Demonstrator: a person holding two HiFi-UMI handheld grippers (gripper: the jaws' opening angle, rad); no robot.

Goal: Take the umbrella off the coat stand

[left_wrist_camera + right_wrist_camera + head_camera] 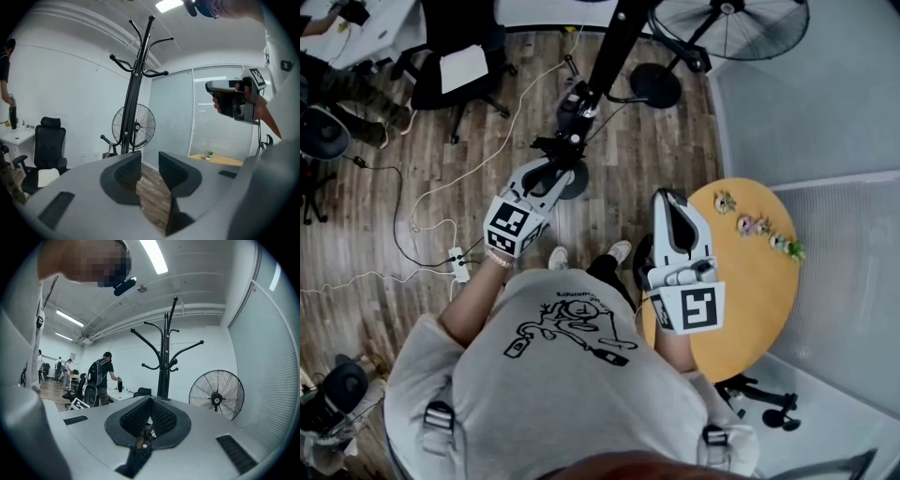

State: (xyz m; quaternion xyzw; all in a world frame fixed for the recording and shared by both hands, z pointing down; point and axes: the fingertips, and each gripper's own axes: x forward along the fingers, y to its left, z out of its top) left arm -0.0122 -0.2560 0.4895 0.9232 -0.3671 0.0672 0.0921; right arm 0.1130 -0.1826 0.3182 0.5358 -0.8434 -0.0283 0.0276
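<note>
The black coat stand (605,56) rises from a round base just beyond my left gripper (558,171). Its curved hooks (140,70) are bare at the top. Low on the pole hangs a dark bundle (575,105) that looks like the folded umbrella, though I cannot make it out for certain. In the left gripper view my left gripper (149,160) is open, aimed at the stand's lower part, with only floor showing between the jaws. My right gripper (668,199) is held off to the right, apart from the stand (165,362). Its ribbed pads (159,418) meet, with nothing between them.
A large floor fan (731,23) stands behind the coat stand. A round yellow table (750,291) with small potted plants (759,225) is at my right. An office chair (455,66) and a power strip (457,264) with trailing cables lie to the left. People (103,376) stand at desks farther off.
</note>
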